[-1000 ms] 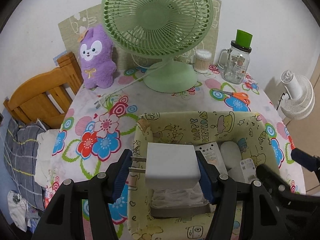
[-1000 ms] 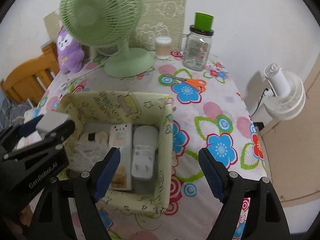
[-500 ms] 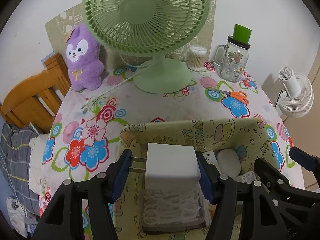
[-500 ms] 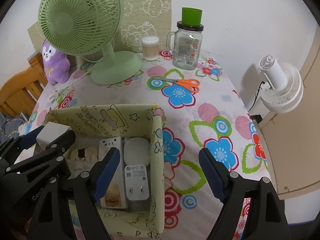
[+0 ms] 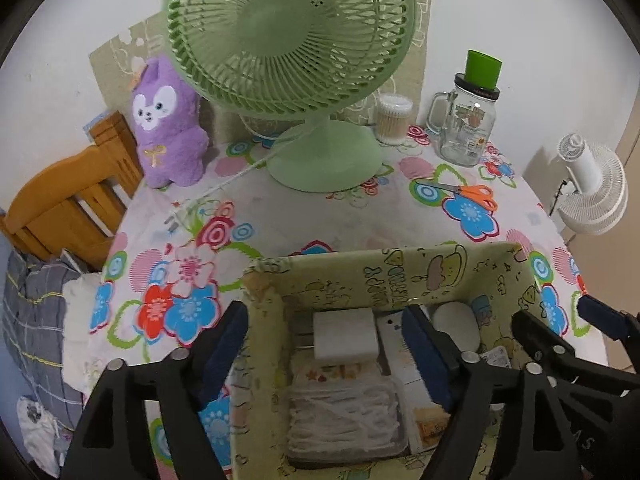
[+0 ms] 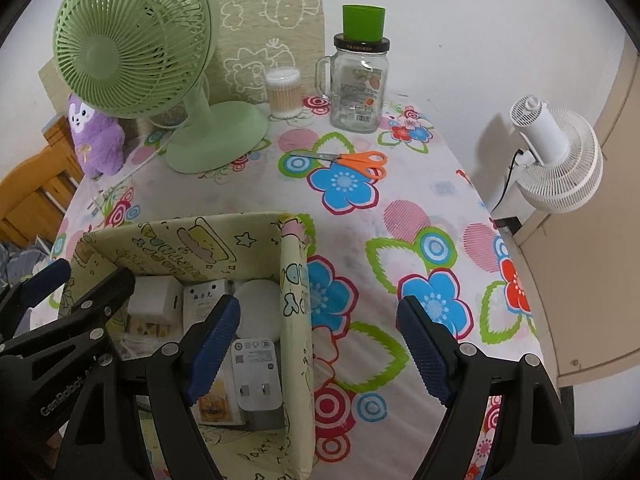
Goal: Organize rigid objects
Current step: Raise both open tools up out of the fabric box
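A yellow-green cartoon-print fabric box (image 5: 380, 258) stands on the flowered tablecloth. My left gripper (image 5: 324, 348) hangs over its left half, jaws opening. Between them a white charger cube (image 5: 346, 338) lies loose on the things in the box, and neither pad touches it. Below it is a tray of white cord (image 5: 344, 412). My right gripper (image 6: 320, 344) is open and straddles the box's right wall (image 6: 294, 280), holding nothing. The box also holds a white round item (image 6: 258, 300), a white plug adapter (image 6: 256, 376) and a printed packet (image 6: 204, 296).
A green desk fan (image 5: 288, 40) with its cord, a purple plush toy (image 5: 168, 128), a cotton-swab tub (image 5: 394, 118) and a glass jar under a green cup (image 5: 468, 128) stand at the back. Orange scissors (image 6: 356, 162) lie mid-table. A wooden chair (image 5: 68, 204) is left, a white fan (image 6: 556, 160) right.
The left gripper's jaws have spread apart and let go of the white charger cube, which now lies down in the box. The right gripper stays open, barely shifted.
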